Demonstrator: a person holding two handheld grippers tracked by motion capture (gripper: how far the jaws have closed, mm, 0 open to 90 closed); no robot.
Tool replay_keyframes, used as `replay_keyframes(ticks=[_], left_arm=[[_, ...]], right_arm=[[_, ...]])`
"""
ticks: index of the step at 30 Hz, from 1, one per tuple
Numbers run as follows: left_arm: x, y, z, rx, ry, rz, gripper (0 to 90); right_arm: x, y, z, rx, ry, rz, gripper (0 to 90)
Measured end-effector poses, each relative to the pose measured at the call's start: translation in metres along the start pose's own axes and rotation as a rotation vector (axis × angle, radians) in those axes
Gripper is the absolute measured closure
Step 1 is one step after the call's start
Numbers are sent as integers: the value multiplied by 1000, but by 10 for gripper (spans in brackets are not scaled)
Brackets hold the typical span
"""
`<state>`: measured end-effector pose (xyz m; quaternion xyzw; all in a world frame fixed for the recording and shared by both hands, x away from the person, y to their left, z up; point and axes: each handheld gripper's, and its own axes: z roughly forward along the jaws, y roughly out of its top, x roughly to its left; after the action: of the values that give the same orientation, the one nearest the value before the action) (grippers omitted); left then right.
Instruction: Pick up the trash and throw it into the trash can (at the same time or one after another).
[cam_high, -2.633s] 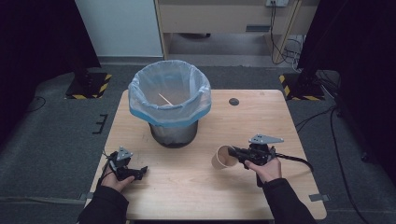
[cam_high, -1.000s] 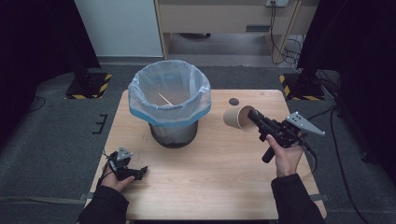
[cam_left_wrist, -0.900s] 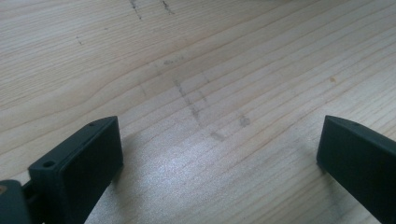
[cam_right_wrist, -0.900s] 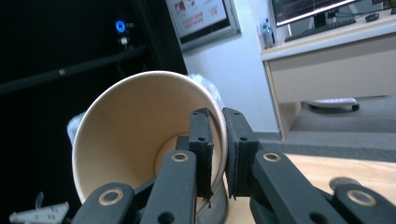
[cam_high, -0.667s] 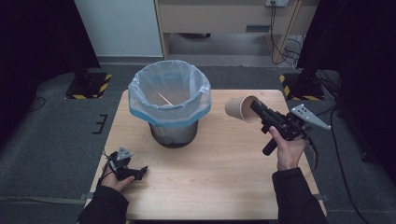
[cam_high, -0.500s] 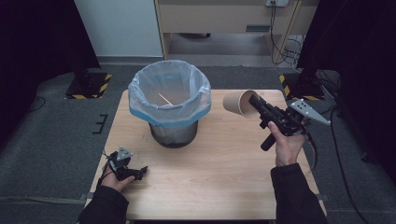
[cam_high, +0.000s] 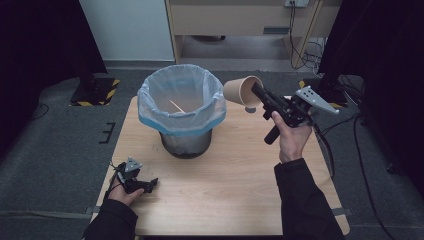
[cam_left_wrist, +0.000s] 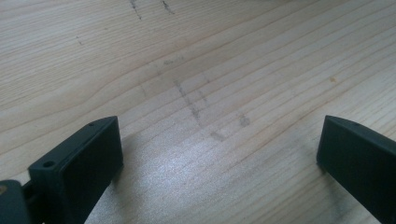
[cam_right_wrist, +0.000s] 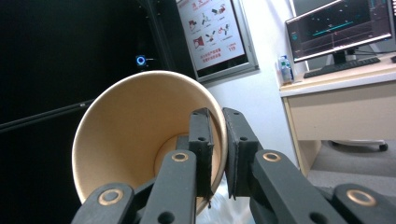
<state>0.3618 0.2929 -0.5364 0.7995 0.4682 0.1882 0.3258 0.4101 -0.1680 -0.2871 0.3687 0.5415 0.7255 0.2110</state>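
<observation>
Jaws of right gripper (cam_right_wrist: 217, 154) pinched onto wall of paper cup (cam_right_wrist: 140, 140): 1 jaw inside, 1 outside, rim clamped between. Cup brown, tipped on its side, mouth toward the gripper's camera in right gripper view, inside bare as far as visible. In high view, right gripper (cam_high: 255, 91) raised off the table (cam_high: 235, 175), cup (cam_high: 240, 91) in the air just beside the right rim of the bin (cam_high: 181, 107), base toward the bin, not yet over its opening.

Bin lined with a pale blue bag (cam_high: 150, 102), bag folded over the rim and hanging partway down the dark wall. Inside the bin, 1 thin light stick (cam_high: 176, 106) leaning against the liner; rest of contents not clear. Bin upright on the far half of the table.

Jaws of left gripper (cam_left_wrist: 219, 154) spread wide, holding nothing, only bare wood grain of the table (cam_left_wrist: 196, 70) between them in left gripper view. In high view, left gripper (cam_high: 145, 184) low at the table's near left corner, well apart from the bin, nearer the person than the bin's base. Small dark round thing (cam_high: 250, 109) on the table right of the bin, partly hidden below the cup.
</observation>
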Motion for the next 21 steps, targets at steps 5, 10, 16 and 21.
replay_keyframes(ticks=[5,10,16,21], left_arm=[[0,0,0,0,-1,1,0],[0,0,0,0,-2,2,0],[0,0,0,-1,-2,1,0],[0,0,0,-1,-2,2,0]], right_arm=[[10,4,22,-4,10,-7,831],[16,6,43,-11,14,0,831],[22,2,67,-1,6,12,831],[27,-7,87,27,-9,4,829]])
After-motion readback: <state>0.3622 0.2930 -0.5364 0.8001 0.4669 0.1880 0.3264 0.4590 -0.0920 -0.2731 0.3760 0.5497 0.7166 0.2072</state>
